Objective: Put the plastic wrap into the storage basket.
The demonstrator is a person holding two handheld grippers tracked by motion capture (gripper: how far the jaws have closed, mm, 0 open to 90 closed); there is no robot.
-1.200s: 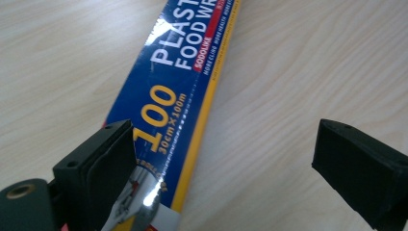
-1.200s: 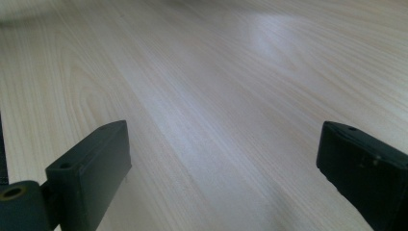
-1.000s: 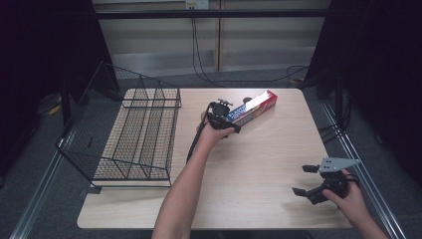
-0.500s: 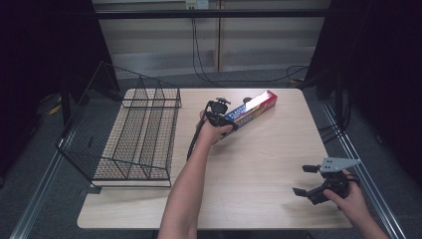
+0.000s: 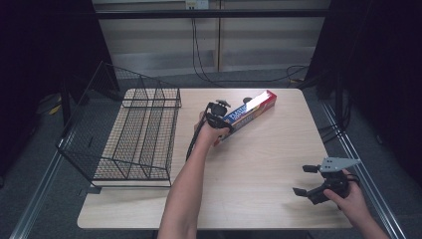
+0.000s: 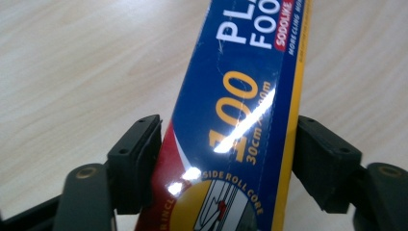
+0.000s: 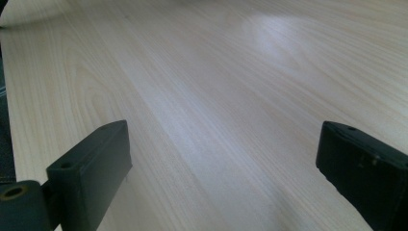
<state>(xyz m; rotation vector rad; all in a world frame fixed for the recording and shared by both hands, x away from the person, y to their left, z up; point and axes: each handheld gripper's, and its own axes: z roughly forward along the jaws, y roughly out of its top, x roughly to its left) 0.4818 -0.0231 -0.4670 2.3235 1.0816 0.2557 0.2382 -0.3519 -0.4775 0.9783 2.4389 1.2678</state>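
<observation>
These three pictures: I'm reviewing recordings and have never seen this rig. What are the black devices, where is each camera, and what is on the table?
No robot: a person holds a black two-jaw hand gripper in each hand at a pale wooden table. The high view looks down from above the person. The other two come from cameras riding on each gripper. The left gripper has its jaws on either side of a long blue, red and yellow cling film box, near one end; whether they press it is unclear. The right gripper is open over bare wood. A black wire rack stands at the table's left.
</observation>
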